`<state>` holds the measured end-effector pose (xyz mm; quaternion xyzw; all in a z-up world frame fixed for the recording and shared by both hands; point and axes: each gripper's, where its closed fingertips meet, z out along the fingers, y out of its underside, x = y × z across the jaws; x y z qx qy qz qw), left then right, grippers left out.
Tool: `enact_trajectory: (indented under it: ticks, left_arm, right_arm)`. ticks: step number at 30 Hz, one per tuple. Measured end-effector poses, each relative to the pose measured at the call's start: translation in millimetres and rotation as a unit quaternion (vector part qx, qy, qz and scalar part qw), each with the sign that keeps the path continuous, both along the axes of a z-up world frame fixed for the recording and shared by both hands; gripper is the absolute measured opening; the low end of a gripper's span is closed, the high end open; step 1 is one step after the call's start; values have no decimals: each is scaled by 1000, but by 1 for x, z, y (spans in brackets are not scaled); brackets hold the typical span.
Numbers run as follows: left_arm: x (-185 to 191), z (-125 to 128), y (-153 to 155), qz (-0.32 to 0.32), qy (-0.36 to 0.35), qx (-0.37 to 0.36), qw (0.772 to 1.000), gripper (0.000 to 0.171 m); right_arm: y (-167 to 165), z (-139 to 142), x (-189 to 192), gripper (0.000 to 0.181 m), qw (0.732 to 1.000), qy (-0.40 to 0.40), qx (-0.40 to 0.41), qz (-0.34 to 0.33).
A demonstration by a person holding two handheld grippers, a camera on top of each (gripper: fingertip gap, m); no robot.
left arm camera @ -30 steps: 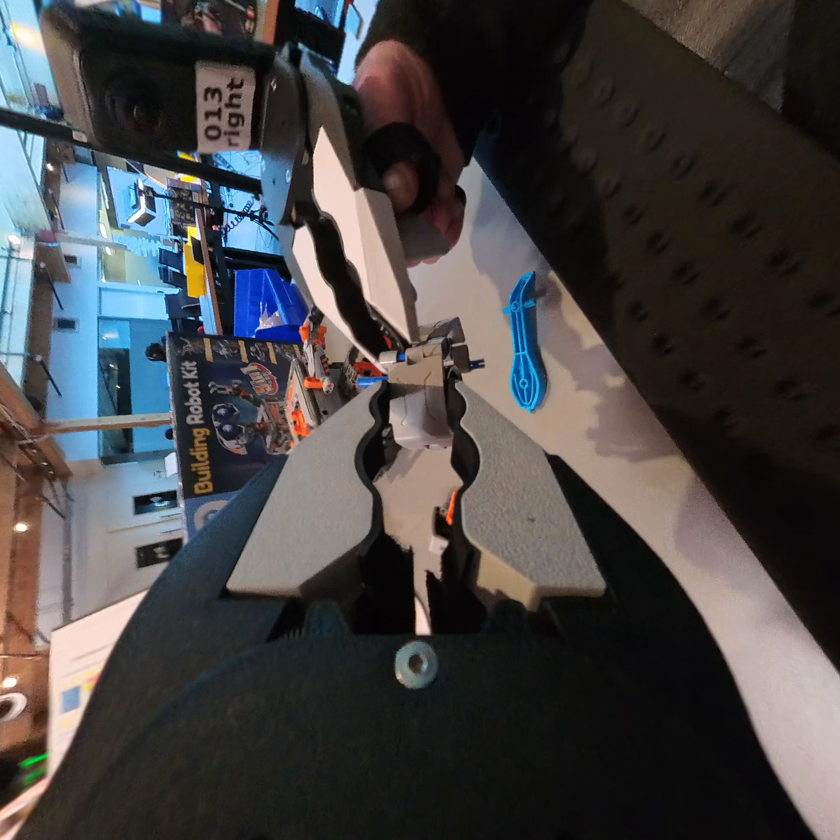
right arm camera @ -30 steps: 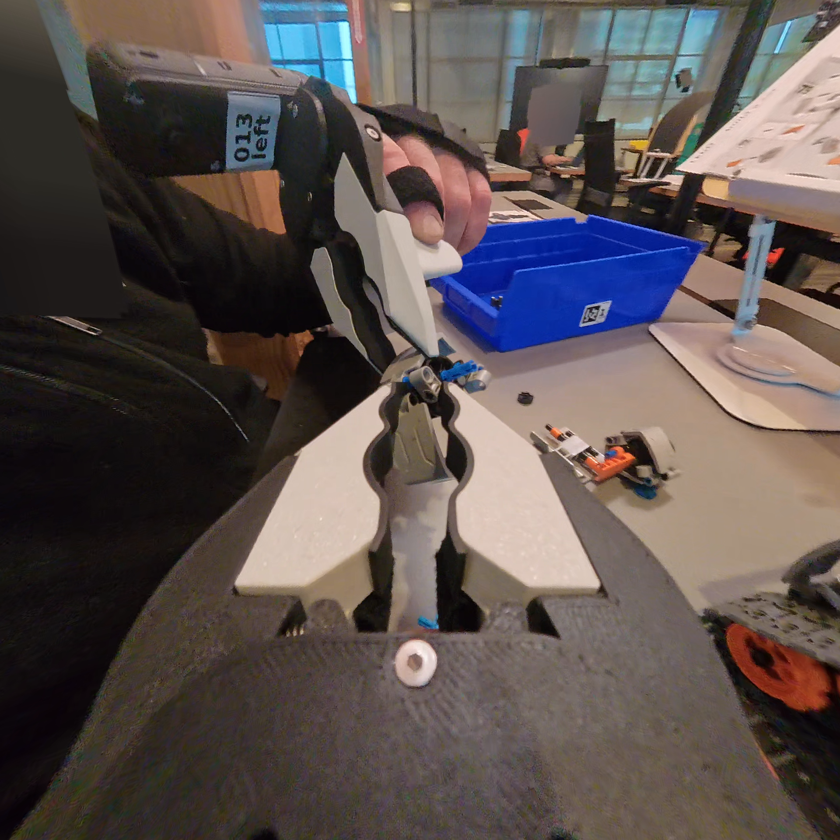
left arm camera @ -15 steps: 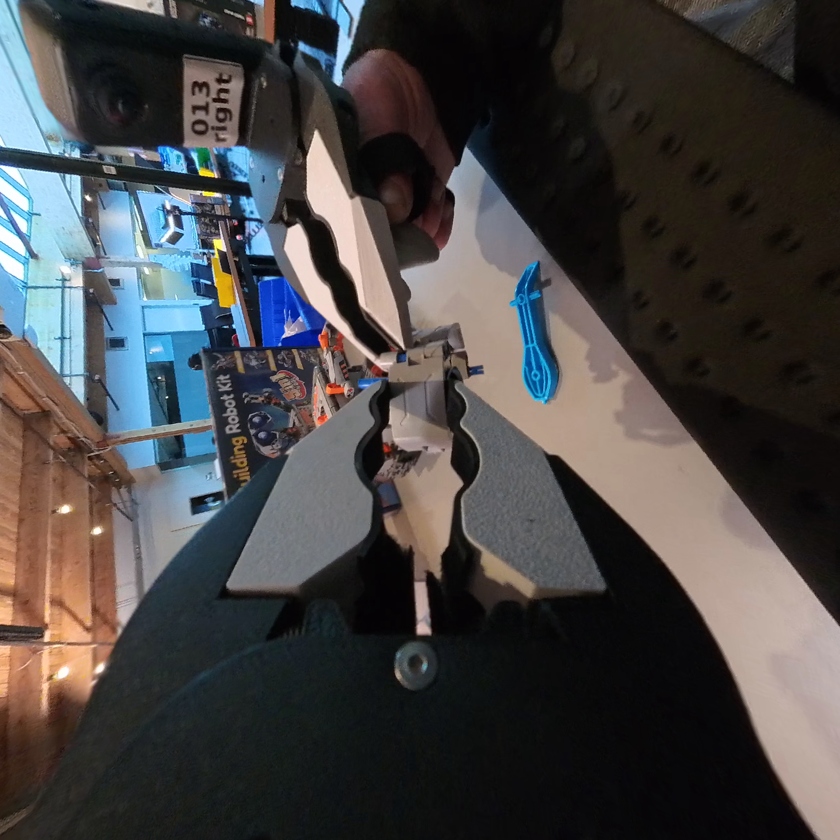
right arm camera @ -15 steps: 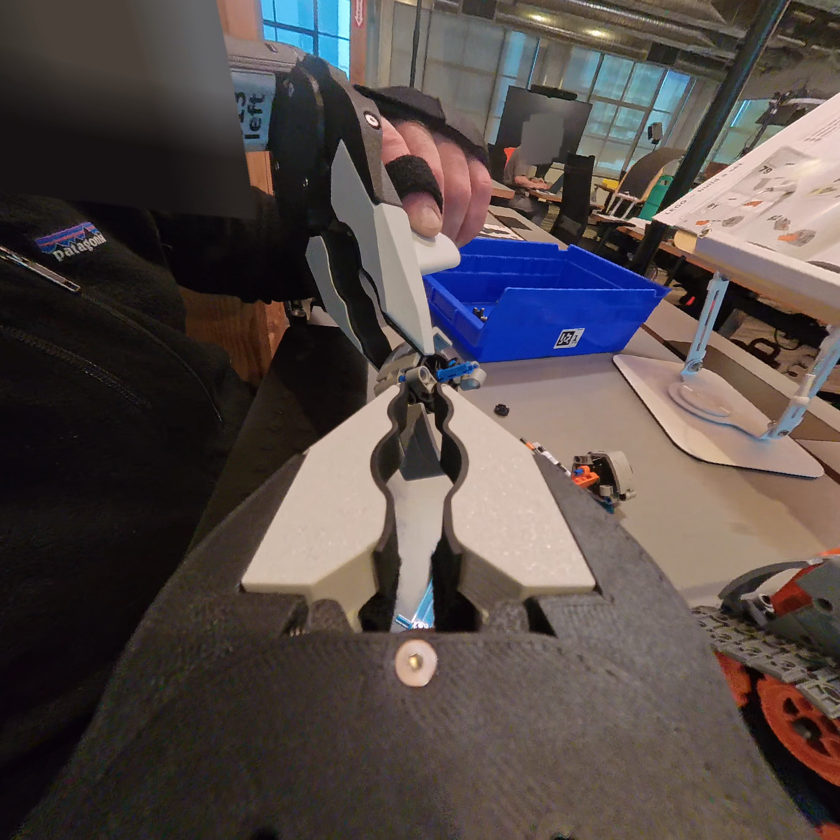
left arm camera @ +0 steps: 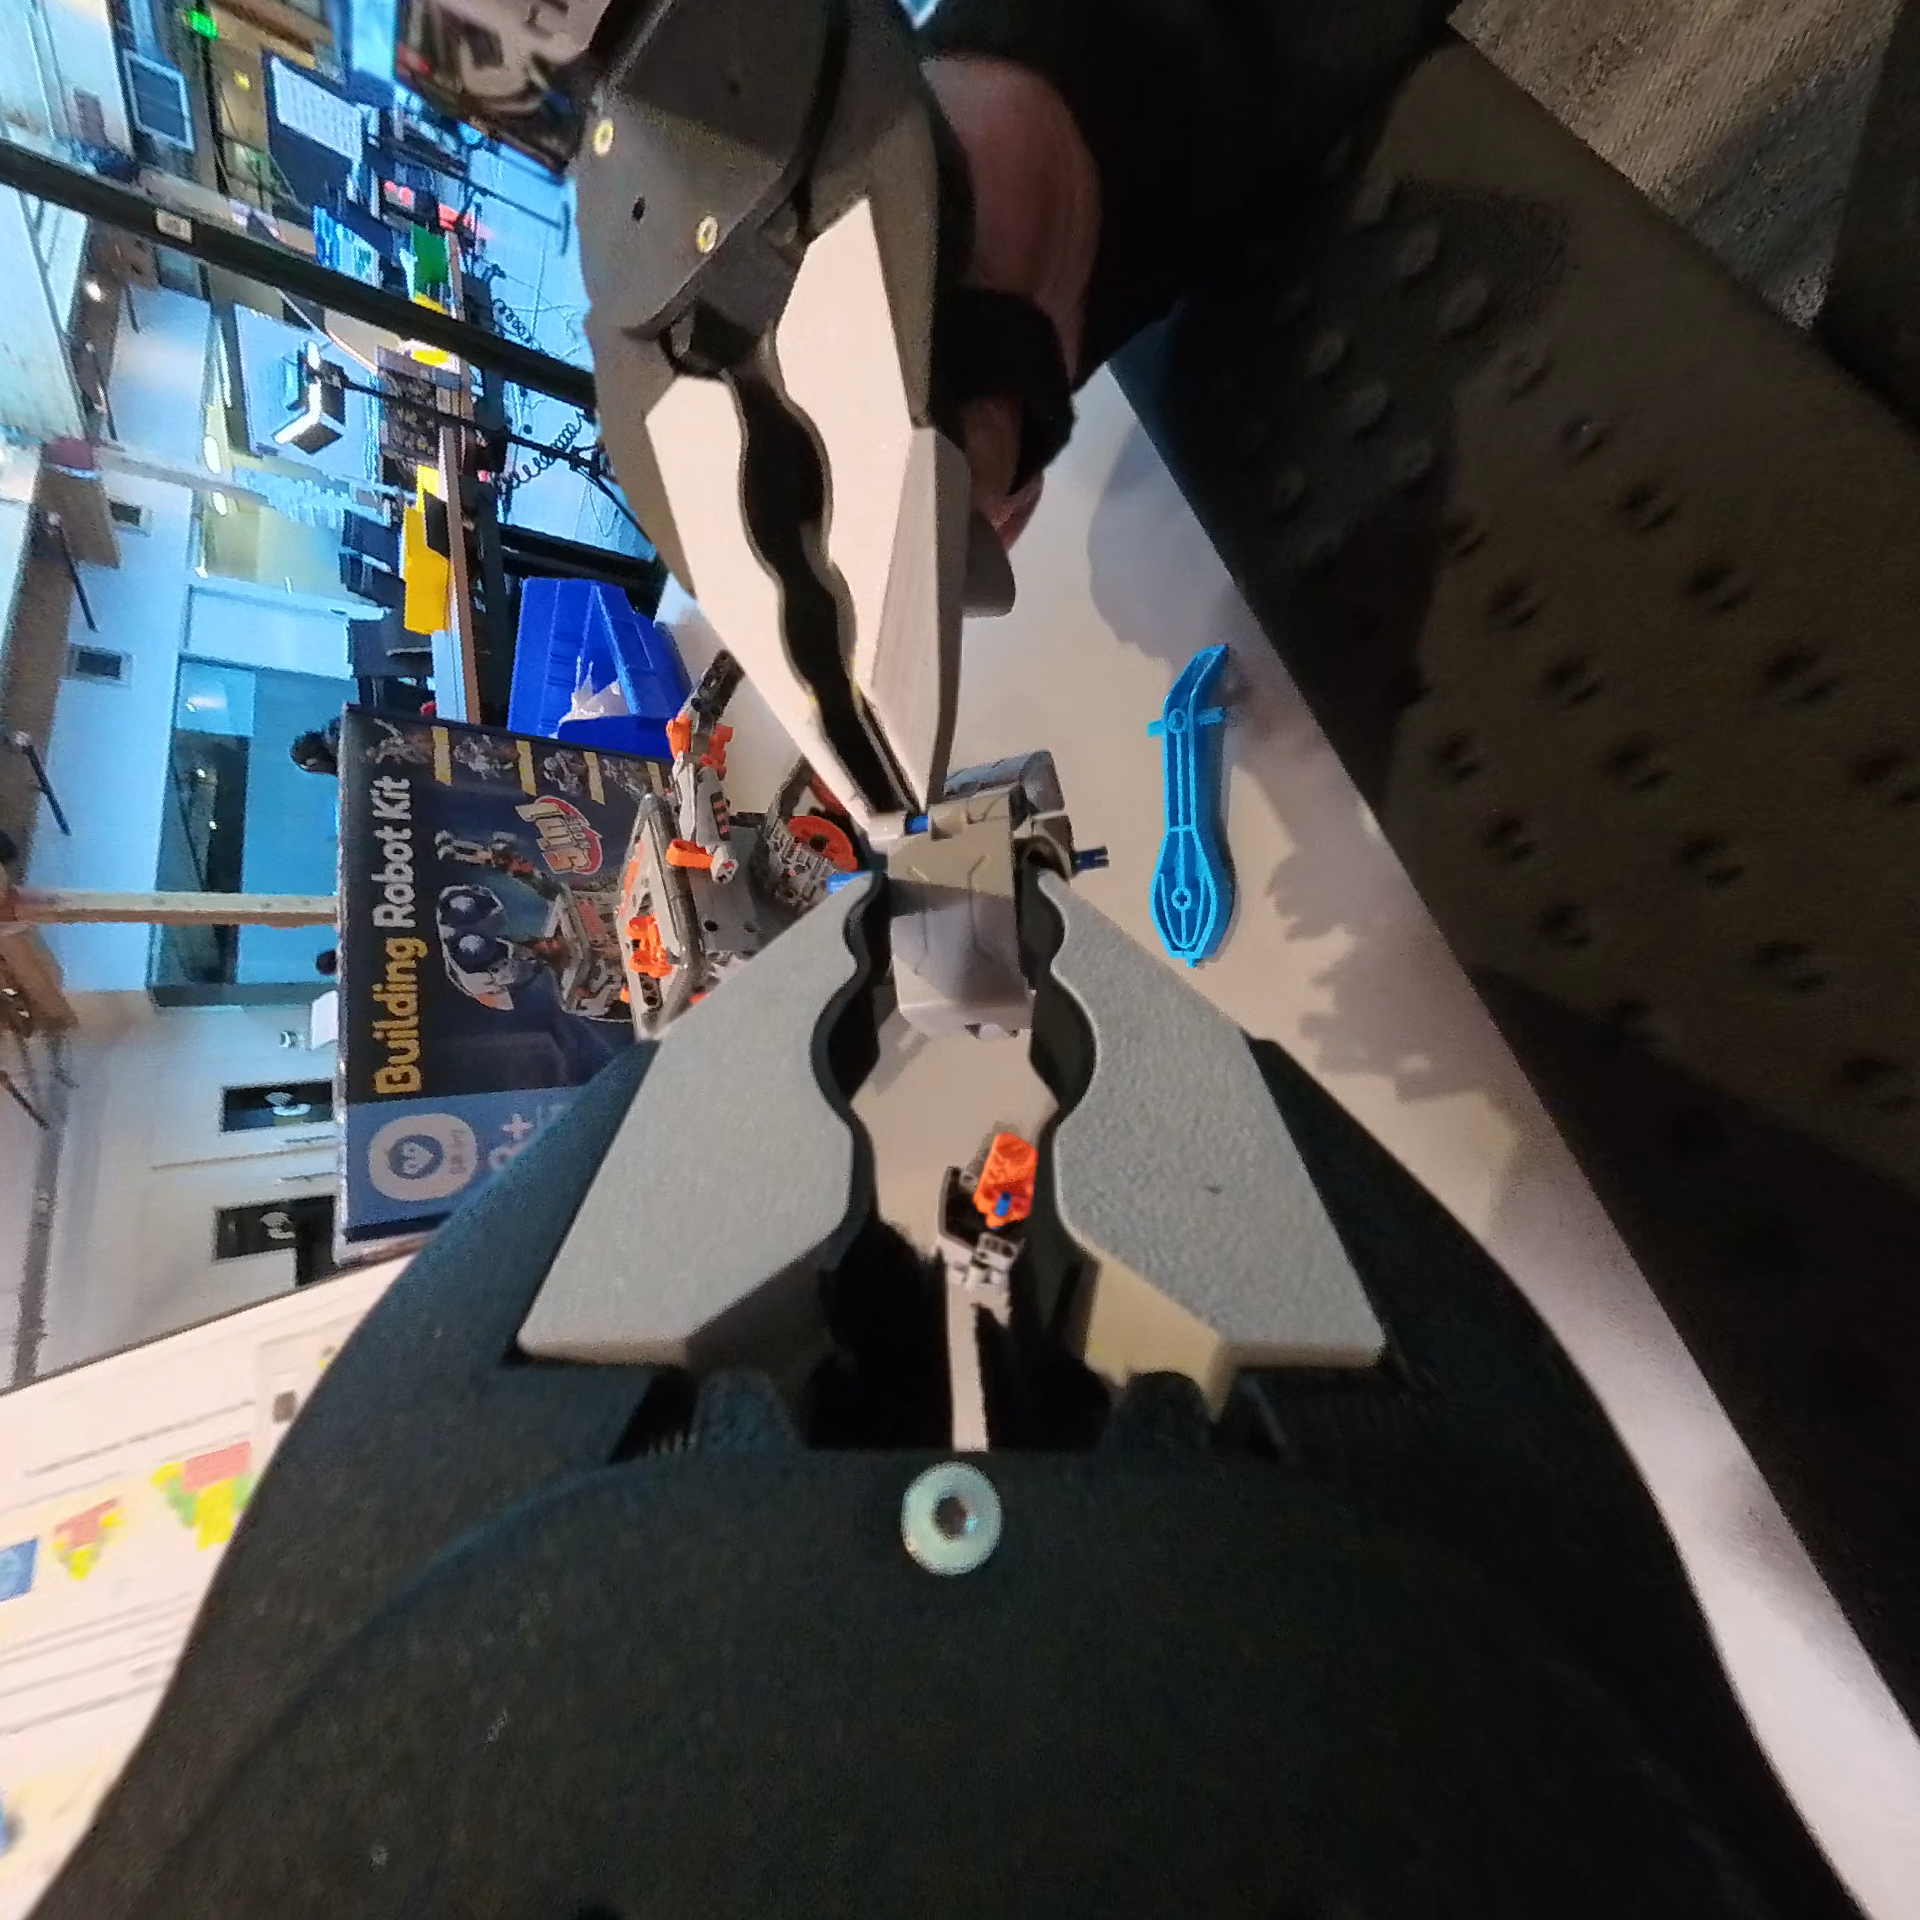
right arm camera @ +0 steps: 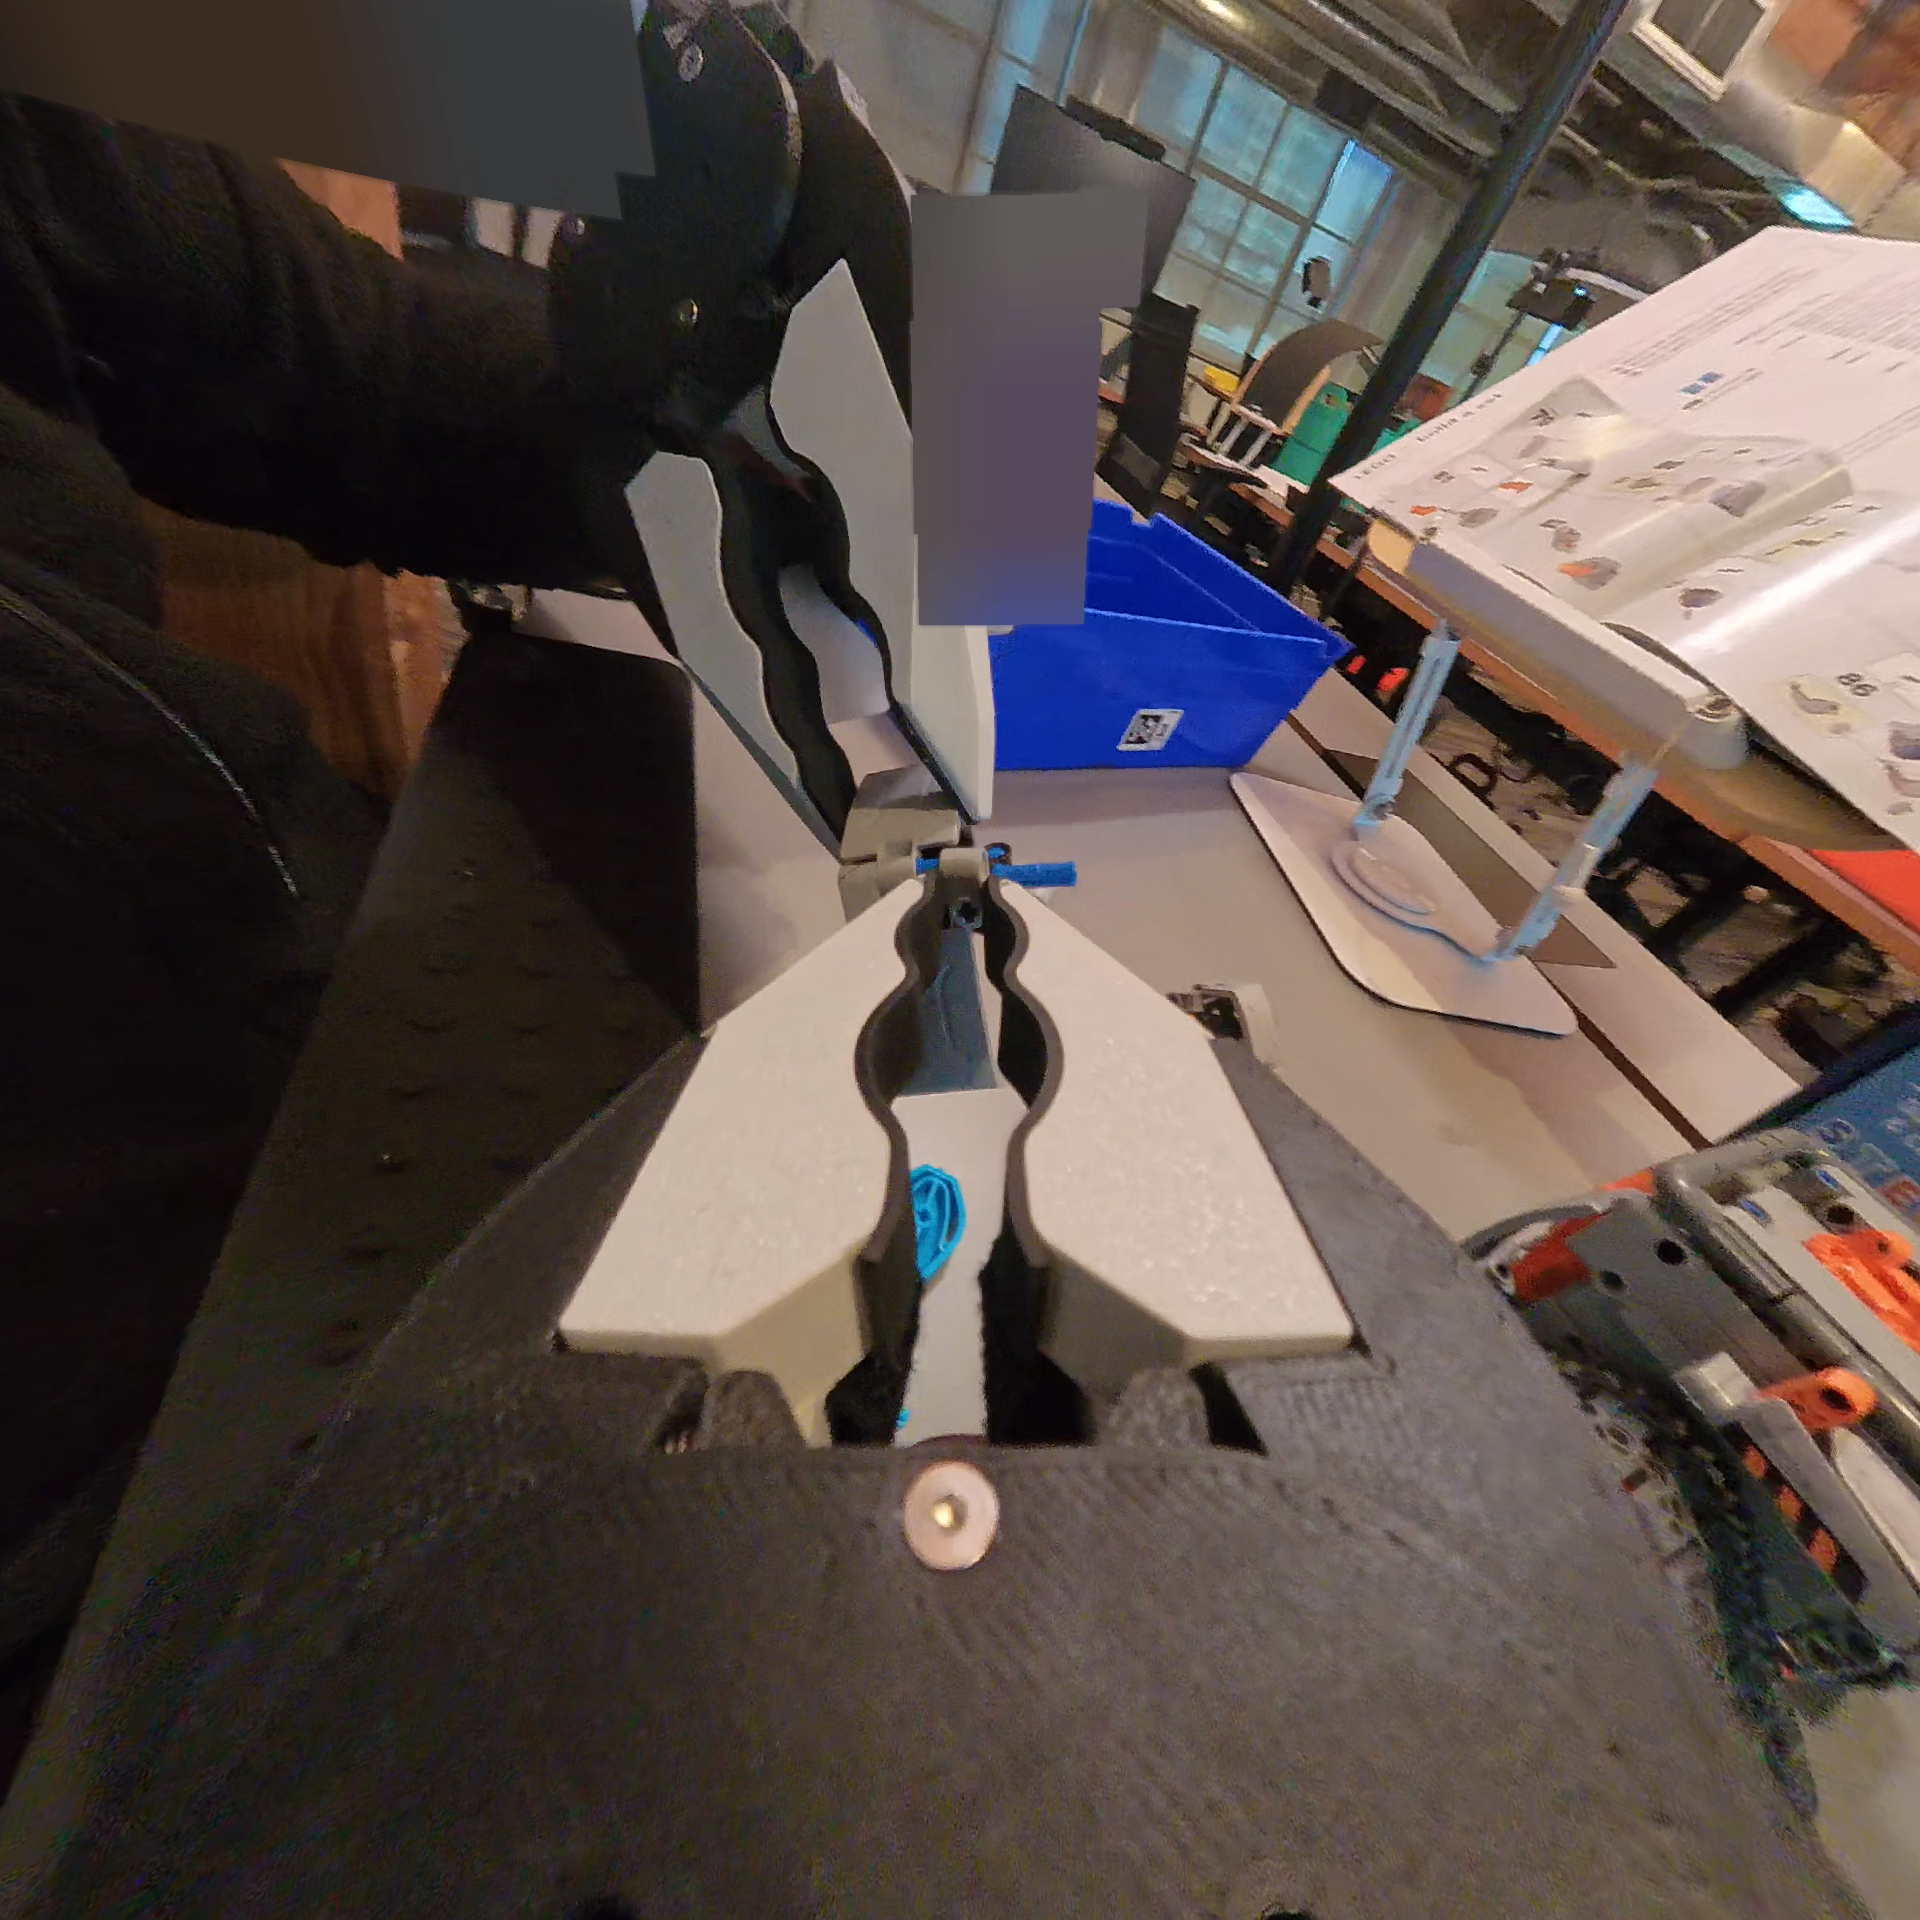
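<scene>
- Your left tongs (left arm camera: 956, 904) are closed onto a grey brick assembly (left arm camera: 961, 935), squeezing its sides between the two tips, above the worktop (left arm camera: 1101, 582).
- Your right tongs (right arm camera: 961, 904) are nearly shut, pinching a thin dark grey piece (right arm camera: 956, 1013) with a small grey connector and a blue pin (right arm camera: 1034, 873) at the tips; this piece meets the grey brick assembly (right arm camera: 894, 836) held by the other tongs.
- In the left wrist view the right tongs (left arm camera: 894, 805) come in from above, tips touching the top of the assembly; a hand behind them is partly hidden.
- A blue flat tool (left arm camera: 1190, 810) lies on the worktop just beside the tongs; a small orange-and-grey piece (left arm camera: 992, 1195) shows through the gap between the left fingers.
- Farther out stand a half-built grey and orange vehicle (left arm camera: 707, 883), a printed kit box (left arm camera: 468, 966) and a blue bin (right arm camera: 1143, 644) carrying a small white label.
- The box and an open instruction booklet on a white stand (right arm camera: 1455, 904) bear printing; the booklet's is too small to make out.
- In the right wrist view the vehicle (right arm camera: 1766, 1330) is cut off at the edge, and the upper part of the left tongs is hidden by a patch.
- A black studded mat (left arm camera: 1610, 623) borders the worktop.
</scene>
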<state>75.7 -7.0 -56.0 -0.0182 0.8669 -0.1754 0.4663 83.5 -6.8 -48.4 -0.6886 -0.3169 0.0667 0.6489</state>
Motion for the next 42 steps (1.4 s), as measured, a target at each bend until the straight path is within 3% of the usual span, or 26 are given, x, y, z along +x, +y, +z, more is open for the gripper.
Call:
enact_trajectory:
  ticks: [6, 9, 11, 14, 21, 28, 32, 36, 42]
  left_arm:
    - [4, -8, 3, 21, 3, -24, 999, 22]
    - [-6, -21, -27, -23, 35, -56, 998, 22]
    - [12, -34, -4, 25, 1, 6, 1000, 22]
    - [10, -23, 12, 42, 20, -101, 994, 22]
    - [-1, -38, 19, 53, 71, -134, 987, 22]
    - [-9, -60, 40, 125, 160, -224, 953, 22]
    - [-7, -64, 44, 140, 173, -282, 933, 22]
    - [-1, -56, 46, 144, 189, -370, 898, 22]
    - [6, -35, 45, 138, 194, -465, 853, 22]
  right_arm:
    - [8, -11, 6, 3, 999, -10, -24, -38]
    - [14, -13, 5, 0, 998, -10, -34, -47]
    - [14, -19, 8, 0, 997, -7, -48, -53]
    - [11, -17, 19, 0, 996, 42, -60, -54]
    - [15, -23, 34, 0, 991, 64, -87, -79]
    - [21, -35, 38, 2, 987, 57, -119, -90]
    - [22, -39, 31, 10, 987, 53, -128, -78]
    - [24, -46, 13, 22, 989, 19, -137, -60]
    - [38, -63, 0, 30, 981, -95, -140, -97]
